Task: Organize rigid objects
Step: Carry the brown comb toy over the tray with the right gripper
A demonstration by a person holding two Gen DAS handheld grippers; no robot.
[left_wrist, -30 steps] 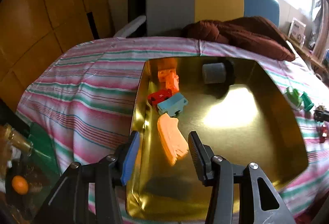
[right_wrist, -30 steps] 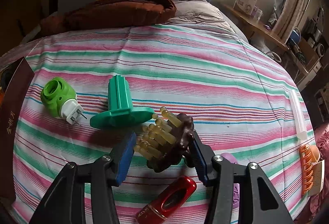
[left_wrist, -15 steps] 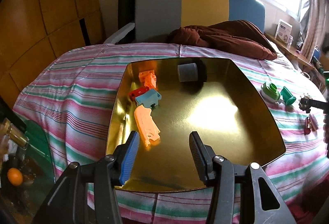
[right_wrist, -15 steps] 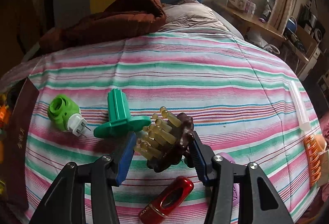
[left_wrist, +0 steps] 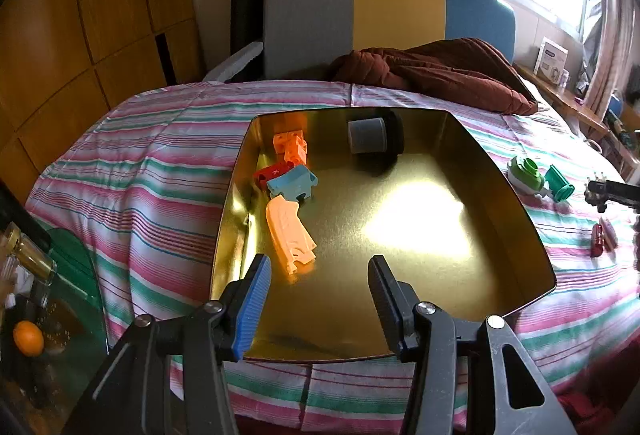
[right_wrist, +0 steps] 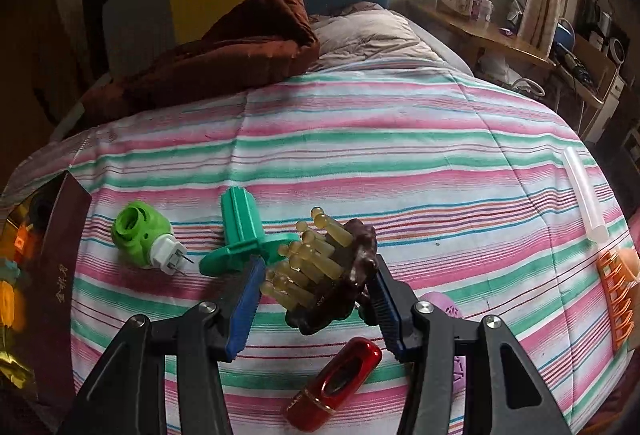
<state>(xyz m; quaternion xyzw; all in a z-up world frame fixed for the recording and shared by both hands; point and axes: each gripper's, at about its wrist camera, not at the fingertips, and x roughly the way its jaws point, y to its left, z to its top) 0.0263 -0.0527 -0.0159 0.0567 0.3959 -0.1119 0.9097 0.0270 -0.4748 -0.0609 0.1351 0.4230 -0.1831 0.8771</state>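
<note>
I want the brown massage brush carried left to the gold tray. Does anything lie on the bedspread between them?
Yes: the green spool and green plug-in lie between the brush and tray.

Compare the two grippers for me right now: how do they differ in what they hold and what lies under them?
The left gripper is open with nothing between its pads; the right gripper is shut on the brown scalp brush. The left gripper hangs over the gold tray, where sorted pieces already lie; the right gripper is above the striped bedspread, among loose items. Both point downward at a slant.
</note>
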